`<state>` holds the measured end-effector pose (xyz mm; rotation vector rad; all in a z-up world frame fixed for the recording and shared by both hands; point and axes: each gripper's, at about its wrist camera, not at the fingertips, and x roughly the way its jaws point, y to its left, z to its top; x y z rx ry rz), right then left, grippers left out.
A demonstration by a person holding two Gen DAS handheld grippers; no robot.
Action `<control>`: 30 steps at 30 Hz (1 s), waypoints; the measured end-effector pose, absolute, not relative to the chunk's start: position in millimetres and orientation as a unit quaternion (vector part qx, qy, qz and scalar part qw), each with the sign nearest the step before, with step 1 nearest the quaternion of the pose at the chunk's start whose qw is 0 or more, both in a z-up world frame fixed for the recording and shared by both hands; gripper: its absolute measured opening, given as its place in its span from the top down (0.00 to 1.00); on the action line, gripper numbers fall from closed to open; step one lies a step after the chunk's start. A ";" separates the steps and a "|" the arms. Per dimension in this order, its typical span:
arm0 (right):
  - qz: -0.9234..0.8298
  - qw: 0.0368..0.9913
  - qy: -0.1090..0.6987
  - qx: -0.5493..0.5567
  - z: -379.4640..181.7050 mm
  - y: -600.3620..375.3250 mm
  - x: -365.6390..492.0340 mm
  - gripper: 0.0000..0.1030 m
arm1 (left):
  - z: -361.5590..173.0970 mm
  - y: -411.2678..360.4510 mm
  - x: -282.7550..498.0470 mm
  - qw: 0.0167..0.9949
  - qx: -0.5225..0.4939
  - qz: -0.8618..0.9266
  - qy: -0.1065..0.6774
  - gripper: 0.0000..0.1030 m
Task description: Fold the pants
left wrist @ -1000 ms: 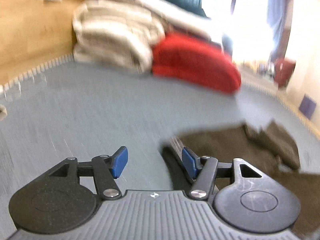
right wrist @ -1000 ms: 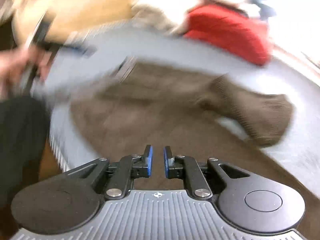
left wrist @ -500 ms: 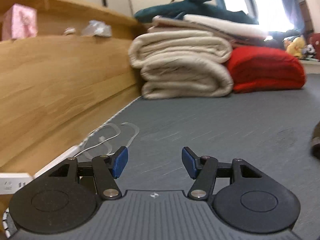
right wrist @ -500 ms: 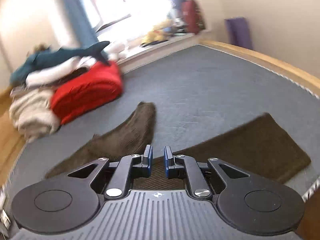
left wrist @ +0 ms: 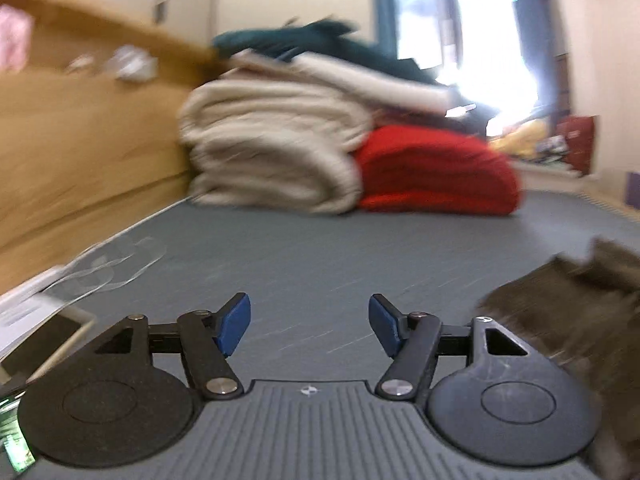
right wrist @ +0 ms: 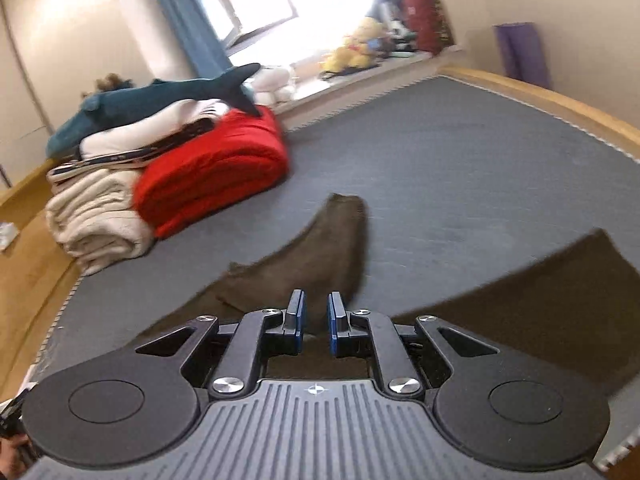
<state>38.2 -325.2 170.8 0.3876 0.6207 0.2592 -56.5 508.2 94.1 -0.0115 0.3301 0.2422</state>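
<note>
On the grey bed surface [right wrist: 460,168] the brown pants [right wrist: 320,248] are being seen spread out; one leg is being shown running toward 12 o'clock from the right gripper [right wrist: 316,322], its cuff lying well short of the red blanket [right wrist: 216,176]; the other leg [right wrist: 532,296] is being shown stretching toward 3 o'clock, flat on the surface; fabric is also being seen under the gripper body at 6 o'clock. The right gripper's jaws are being held at a narrow gap, blue pads almost together; nothing is being seen pinched between them, the cloth lying beyond and below. At 10 o'clock a stack is being recorded: cream blanket [right wrist: 96,224] at the bottom beside the red blanket, a blue shark plush [right wrist: 152,100] on top.

In the left wrist view the left gripper [left wrist: 310,322] is being held over bare grey surface [left wrist: 320,248]; its jaws are opening and standing wide, with nothing between the pads; the picture is blurred. An edge of the pants [left wrist: 580,304] is being seen at 3 o'clock, apart from the fingers. The cream blanket [left wrist: 272,148] and red blanket [left wrist: 436,172] are being seen at 12 o'clock, against a wooden board [left wrist: 80,152] at 10 o'clock.
</note>
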 end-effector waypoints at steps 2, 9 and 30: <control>0.139 0.926 0.294 0.191 175.2 -317.1 48.1 0.88 | 120.2 462.2 -42.7 0.985 -0.009 0.088 0.147 0.25; 0.143 0.931 0.265 0.206 180.5 -304.8 80.8 0.71 | 212.7 268.7 -4.9 0.991 -0.074 0.004 0.116 0.25; 0.113 0.928 0.281 0.218 159.0 -313.5 107.3 0.67 | 241.6 51.5 20.1 0.967 -0.108 -0.093 0.209 0.69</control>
